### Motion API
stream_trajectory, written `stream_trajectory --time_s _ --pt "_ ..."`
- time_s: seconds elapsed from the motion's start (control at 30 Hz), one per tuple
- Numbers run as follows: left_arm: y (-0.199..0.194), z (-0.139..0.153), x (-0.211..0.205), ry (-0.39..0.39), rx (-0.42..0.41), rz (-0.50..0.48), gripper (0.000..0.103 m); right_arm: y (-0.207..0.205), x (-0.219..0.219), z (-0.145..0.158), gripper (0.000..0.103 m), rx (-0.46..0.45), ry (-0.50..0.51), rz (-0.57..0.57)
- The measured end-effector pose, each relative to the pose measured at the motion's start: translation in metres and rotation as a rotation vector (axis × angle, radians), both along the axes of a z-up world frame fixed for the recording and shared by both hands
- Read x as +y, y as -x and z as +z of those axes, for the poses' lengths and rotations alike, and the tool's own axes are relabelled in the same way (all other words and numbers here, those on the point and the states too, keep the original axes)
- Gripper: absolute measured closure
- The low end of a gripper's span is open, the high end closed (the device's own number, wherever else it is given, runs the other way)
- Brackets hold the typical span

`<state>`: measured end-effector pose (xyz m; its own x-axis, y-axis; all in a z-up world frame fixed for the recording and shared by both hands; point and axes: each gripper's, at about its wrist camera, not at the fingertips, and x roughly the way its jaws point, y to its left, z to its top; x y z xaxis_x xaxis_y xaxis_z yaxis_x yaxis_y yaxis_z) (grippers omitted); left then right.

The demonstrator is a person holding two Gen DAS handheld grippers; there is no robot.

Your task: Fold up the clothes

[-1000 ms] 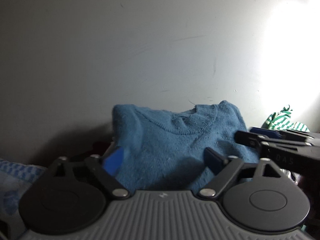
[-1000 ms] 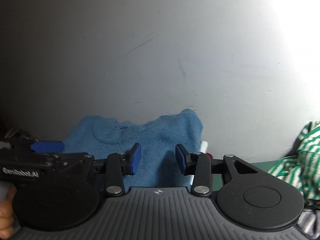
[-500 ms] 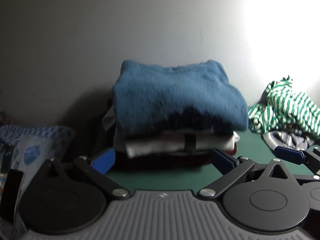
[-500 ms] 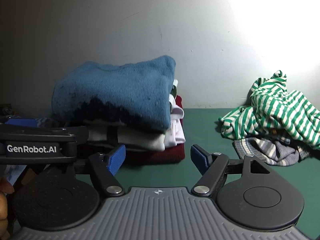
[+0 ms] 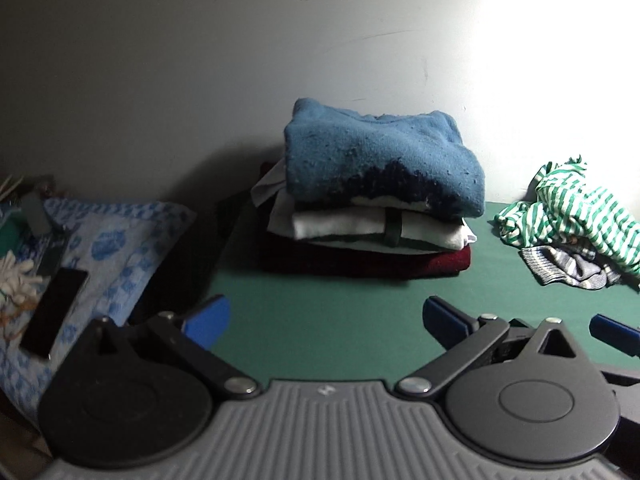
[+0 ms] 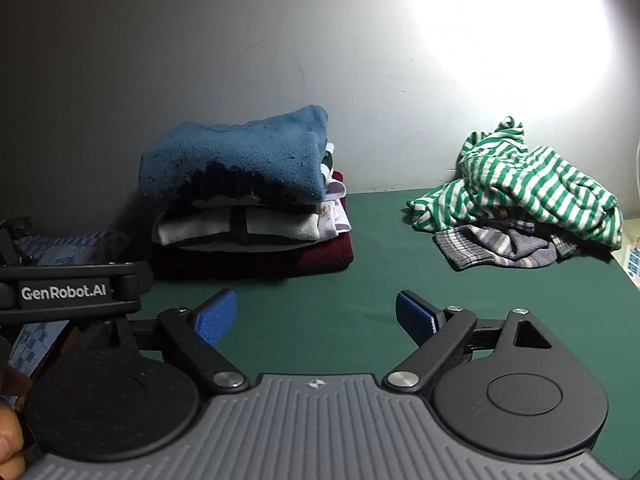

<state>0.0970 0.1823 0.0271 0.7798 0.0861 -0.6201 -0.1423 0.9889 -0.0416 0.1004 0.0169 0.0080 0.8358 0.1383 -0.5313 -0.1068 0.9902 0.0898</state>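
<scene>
Folded blue knitted sweater (image 5: 380, 156) tops a neat stack against the grey wall (image 5: 200, 60), at about 12 o'clock from the left gripper (image 5: 326, 316) and 11 o'clock from the right gripper (image 6: 316, 314). Under it lie a white folded garment with a dark band (image 5: 360, 226) and a dark red folded garment (image 5: 360, 260), 3 layers squared on each other so the pile stands steady on the green table cover (image 5: 320, 320).

Loose clothes wait apart at 2 o'clock: a crumpled green-and-white striped shirt (image 6: 520, 184) lying over a grey striped garment (image 6: 500, 246), kept clear of the finished stack, probably as the next work.

Left gripper is released, jaws wide with only bare cover between them. Right gripper's jaws are opening, nothing between them.

At 9 o'clock from the left gripper, a black phone (image 5: 52, 312) rests on a blue-patterned cloth (image 5: 120, 248), off the folding area.
</scene>
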Motion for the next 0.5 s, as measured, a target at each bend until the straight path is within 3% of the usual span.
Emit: stream_trajectory --time_s 0.3,0.5 --pt "0.046 0.000 -0.005 -0.072 0.016 0.035 0.000 0.037 0.000 0.002 0.010 0.021 0.079 0.027" --pt "0.081 0.007 -0.002 -0.055 0.015 0.084 0.000 0.056 -0.003 0.007 0.010 0.009 0.094 0.106"
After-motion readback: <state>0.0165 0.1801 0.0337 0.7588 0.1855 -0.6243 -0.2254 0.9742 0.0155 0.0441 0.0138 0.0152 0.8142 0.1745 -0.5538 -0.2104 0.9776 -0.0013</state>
